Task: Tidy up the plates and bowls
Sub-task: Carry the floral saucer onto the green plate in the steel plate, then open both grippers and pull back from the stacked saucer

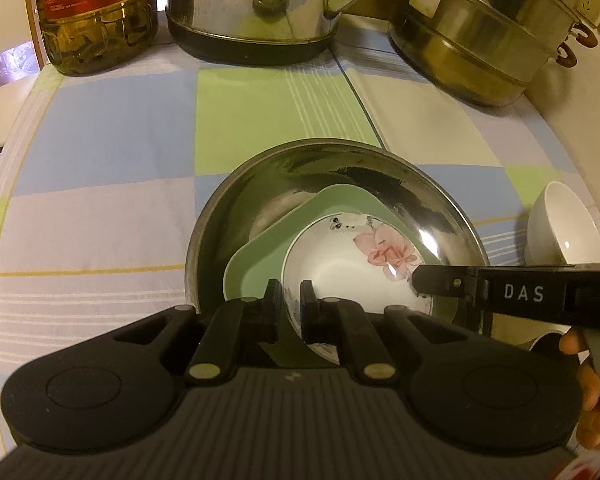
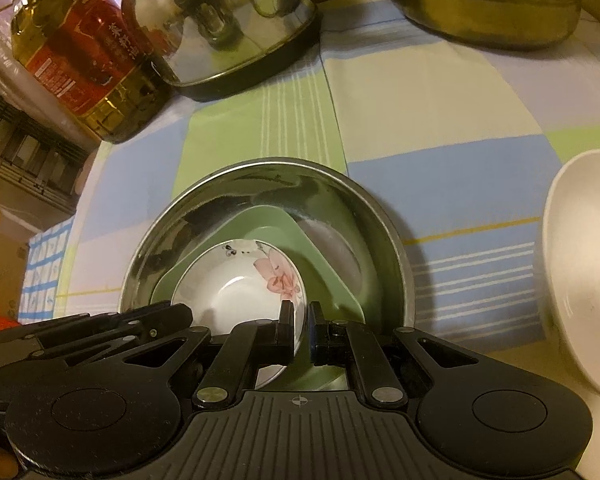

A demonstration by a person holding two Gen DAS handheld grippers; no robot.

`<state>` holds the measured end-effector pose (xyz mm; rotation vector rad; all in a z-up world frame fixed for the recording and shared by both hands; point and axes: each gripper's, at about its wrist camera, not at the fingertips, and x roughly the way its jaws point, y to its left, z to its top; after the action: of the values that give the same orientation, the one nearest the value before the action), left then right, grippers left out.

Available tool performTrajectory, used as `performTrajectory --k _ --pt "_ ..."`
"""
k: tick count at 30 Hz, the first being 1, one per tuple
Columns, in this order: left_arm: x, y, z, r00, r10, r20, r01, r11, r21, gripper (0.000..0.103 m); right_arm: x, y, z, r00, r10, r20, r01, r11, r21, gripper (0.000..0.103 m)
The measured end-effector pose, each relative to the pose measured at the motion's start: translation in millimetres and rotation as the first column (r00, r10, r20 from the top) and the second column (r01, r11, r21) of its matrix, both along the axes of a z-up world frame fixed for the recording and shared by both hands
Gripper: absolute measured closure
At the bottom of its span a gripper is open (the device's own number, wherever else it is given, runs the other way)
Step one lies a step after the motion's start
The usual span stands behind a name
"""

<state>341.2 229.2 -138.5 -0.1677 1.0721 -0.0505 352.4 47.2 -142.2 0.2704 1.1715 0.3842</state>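
**Seating the Flowered Bowl in the Nested Stack**

The flowered bowl (image 1: 352,264) sits inside the green plate (image 1: 256,256), which lies inside the steel basin (image 1: 400,184) on the checked tablecloth (image 1: 112,144). Both grippers are clamped on its near rim: the left gripper (image 1: 291,294) pinches the rim at the near-left, the right gripper (image 2: 301,314) at the near-right, one finger inside the bowl and one outside in each case.

Procedure, as judged from this position:

1. Confirm the bowl rests fully on the green plate before releasing; it appears settled, though its base is hidden.
2. Open both jaws together, so neither side drags the rim and tips the bowl.
3. Withdraw upward along the fingers, clear of the basin wall.

A white bowl (image 2: 580,272) stands to the right, apart from the basin; it probably goes in next. Keep clear of the kettle (image 1: 252,8), oil bottle (image 1: 96,12) and steamer pot (image 1: 484,40) behind.
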Motion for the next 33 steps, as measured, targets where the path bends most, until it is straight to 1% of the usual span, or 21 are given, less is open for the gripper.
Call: performTrajectory --k 7,11,14,16,17,18,19,22,26,29,33 --pt "-8 -1 11 1.000 0.005 0.020 -0.005 1.000 -0.007 0.095 -6 -1 9 1.000 0.005 0.022 -0.005 1.000 0.005 0.093" --pt "-15 -4 19 0.999 0.007 0.034 -0.006 1.000 -0.011 0.095 -12 -3 14 0.999 0.005 0.033 -0.006 1.000 0.020 0.081" --pt "-23 -5 26 0.999 0.013 0.045 -0.012 1.000 -0.016 0.093 -18 -5 21 0.999 0.005 0.047 -0.006 0.999 0.034 0.075" --pt "-30 -6 32 0.998 0.018 0.053 -0.017 1.000 -0.020 0.088 -23 -7 26 0.998 0.005 0.059 -0.008 0.999 0.043 0.070" --pt "-33 -7 35 0.998 0.024 0.053 -0.023 1.000 -0.019 0.083 -26 -9 29 0.998 0.007 0.066 -0.010 0.999 0.050 0.066" --pt "-37 -7 39 0.998 0.031 0.054 -0.030 0.999 -0.017 0.079 -30 -11 33 0.997 0.008 0.074 -0.012 0.998 0.058 0.062" --pt "-43 -8 44 0.997 0.034 0.064 -0.033 0.999 -0.013 0.078 -35 -13 37 0.996 0.009 0.083 -0.015 0.998 0.069 0.060" --pt "-62 -13 60 0.994 0.038 0.099 -0.039 0.999 0.008 0.078 -50 -20 48 0.994 0.014 0.111 -0.025 0.995 0.095 0.055" --pt "-88 -19 75 0.991 0.041 0.126 -0.042 0.999 0.009 0.076 -76 -31 64 0.989 0.027 0.143 -0.042 0.993 0.108 0.045" --pt "-110 -26 87 0.988 0.045 0.150 -0.049 0.999 0.018 0.071 -98 -41 75 0.986 0.039 0.164 -0.059 0.991 0.118 0.043" --pt "-137 -38 99 0.984 0.050 0.169 -0.054 0.998 0.019 0.071 -124 -53 86 0.982 0.057 0.181 -0.081 0.989 0.124 0.042"
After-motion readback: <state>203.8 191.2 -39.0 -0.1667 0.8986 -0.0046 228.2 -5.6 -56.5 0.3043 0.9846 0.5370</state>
